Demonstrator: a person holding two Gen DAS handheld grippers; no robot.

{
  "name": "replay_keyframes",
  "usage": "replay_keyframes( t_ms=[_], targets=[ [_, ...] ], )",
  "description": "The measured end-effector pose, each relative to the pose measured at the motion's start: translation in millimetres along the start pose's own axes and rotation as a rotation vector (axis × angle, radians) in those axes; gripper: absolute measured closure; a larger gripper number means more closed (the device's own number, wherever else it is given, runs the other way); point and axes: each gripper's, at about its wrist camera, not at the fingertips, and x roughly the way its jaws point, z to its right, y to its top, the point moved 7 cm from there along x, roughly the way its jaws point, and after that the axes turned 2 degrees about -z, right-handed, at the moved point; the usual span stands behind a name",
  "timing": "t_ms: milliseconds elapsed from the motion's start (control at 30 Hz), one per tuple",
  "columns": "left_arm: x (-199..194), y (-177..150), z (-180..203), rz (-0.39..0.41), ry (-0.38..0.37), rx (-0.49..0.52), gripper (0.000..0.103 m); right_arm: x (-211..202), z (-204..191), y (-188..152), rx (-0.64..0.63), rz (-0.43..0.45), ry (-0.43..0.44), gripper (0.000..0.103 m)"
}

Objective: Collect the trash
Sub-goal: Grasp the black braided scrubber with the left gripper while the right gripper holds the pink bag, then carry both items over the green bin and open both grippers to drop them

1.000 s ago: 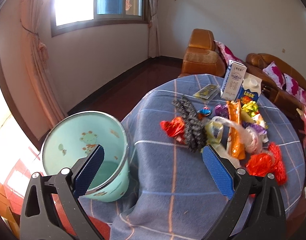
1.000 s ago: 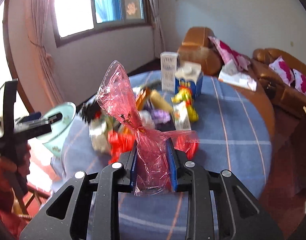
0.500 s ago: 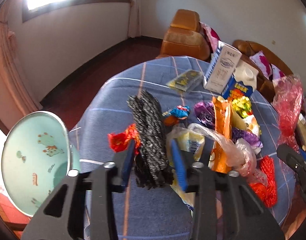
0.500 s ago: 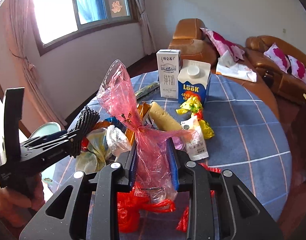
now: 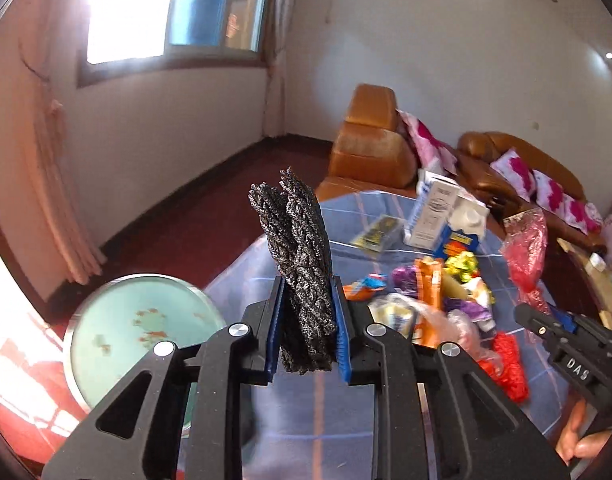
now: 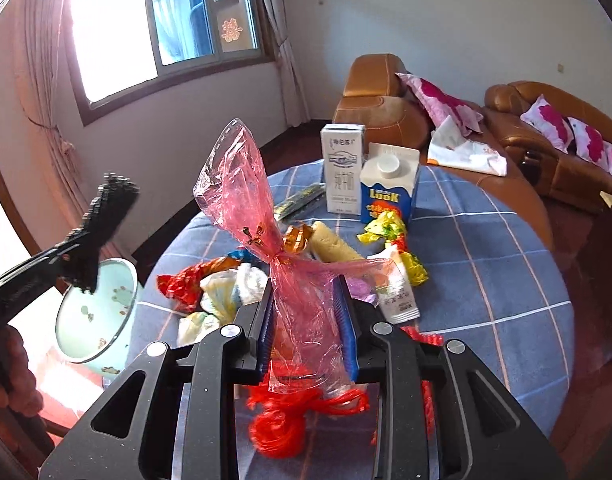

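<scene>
- The black knobbly strip (image 5: 302,268) stands upright between the blue pads of our left hand-held gripper (image 5: 306,332), which is clamped on its lower end. It is off the surface (image 6: 486,264), near the bin.
- We judge it light and fairly stiff: it holds its shape above the jaws without drooping. The rough texture should resist slipping, so the low grip looks sound.
- The red plastic bag (image 6: 266,248) is pinched in our right hand-held gripper (image 6: 308,332), jaws closed on it below its knot. It is thin, crinkly and soft, weighs almost nothing, and is best held at the bunched neck.
- The pale green bin (image 5: 142,332) sits low beside the surface edge, mouth open.
- More trash is left on the surface: wrappers (image 6: 390,232), red netting (image 6: 290,420), two cartons (image 6: 390,188).
- The left view shows the strip's twisted texture and both pads pressing it; the right view gives it only as a dark side-on shape over the bin.
- The right view shows the bag's knot and the cartons sharply; in the left view these are blurred, and the bag is a red scrap at the edge.
</scene>
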Motion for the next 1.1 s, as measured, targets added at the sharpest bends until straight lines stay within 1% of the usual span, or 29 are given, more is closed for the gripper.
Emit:
replay_keyframes(
  t_ms=[100, 167, 200, 333, 467, 600, 733, 833, 1000, 1100],
  targets=[
    [-18.7, -7.9, -28.9, 0.01, 0.062, -0.02, 0.081, 0.6, -27.9, -2.1, -0.031, -0.01, 0.045, 0.074],
    [-27.3, -13.6, -48.3, 0.008, 0.086, -0.051, 0.081, 0.7, -48.0, -3.0, -0.059, -0.012, 0.073, 0.074],
    [-32.9, -16.5, -61.1, 0.008, 0.105, -0.067, 0.081, 1.0, -64.0, -3.2, -0.08, -0.015, 0.1, 0.074],
    [-48.1, -22.8, -101.1, 0.009, 0.189, -0.1, 0.081, 5.3, -111.7, 0.1, -0.135, -0.025, 0.159, 0.074],
    [-57.7, -28.1, -134.2, 0.002, 0.269, -0.128, 0.081, 20.4, -156.4, -2.2, -0.159, -0.074, 0.237, 0.074],
    [-58.1, -31.6, -153.9, -0.01, 0.271, -0.168, 0.081, 37.3, -196.9, -4.4, -0.196, -0.108, 0.277, 0.074],
    [-45.1, -39.0, -164.4, -0.042, 0.267, -0.188, 0.081, 55.9, -227.3, -8.0, -0.231, -0.144, 0.291, 0.074],
    [-34.2, -44.1, -170.1, -0.072, 0.256, -0.201, 0.081, 74.2, -241.7, -10.9, -0.236, -0.196, 0.302, 0.074],
    [-17.3, -50.7, -173.0, -0.111, 0.247, -0.205, 0.081, 98.5, -262.7, -20.6, -0.269, -0.25, 0.302, 0.074],
    [-9.2, -55.2, -176.4, -0.131, 0.252, -0.205, 0.081, 113.5, -268.9, -25.8, -0.277, -0.283, 0.303, 0.074]
  ],
)
